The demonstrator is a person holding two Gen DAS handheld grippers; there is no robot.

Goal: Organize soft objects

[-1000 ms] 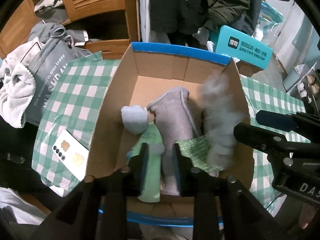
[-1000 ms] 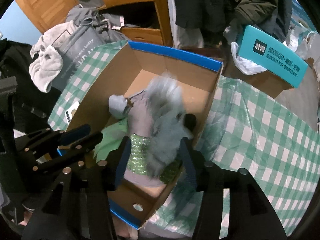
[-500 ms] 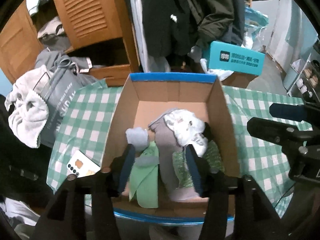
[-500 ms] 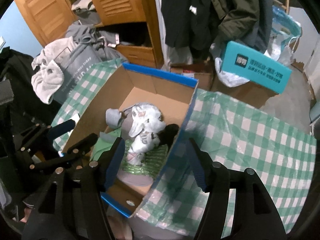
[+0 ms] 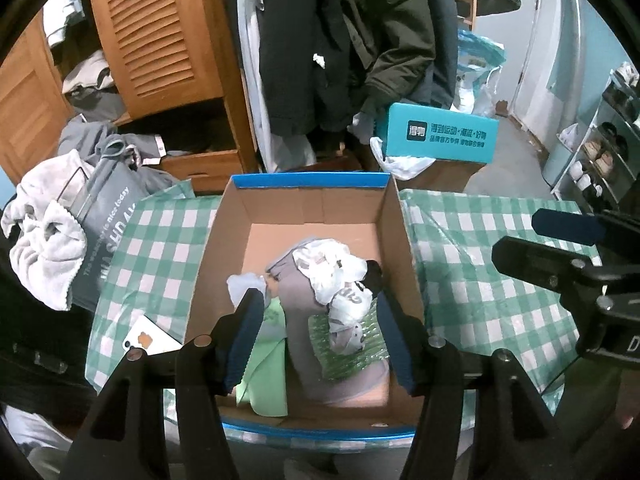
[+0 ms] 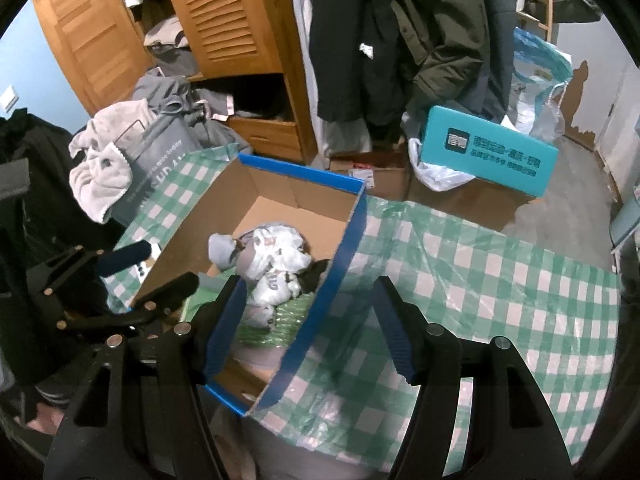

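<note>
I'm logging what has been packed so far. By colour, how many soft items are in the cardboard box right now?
In the cardboard box, as far as the views show:
White patterned cloth: 1
Grey cloth: 1
Pale blue bundle: 1
Light green cloth: 1
Green sparkly piece: 1
Black item: 1
Total: 6

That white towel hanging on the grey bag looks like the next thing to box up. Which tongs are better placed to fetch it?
Left, probably. The left tongs hang open over the box, and the white towel lies on their side. The right tongs, also open, sit over the box's far edge.
</note>
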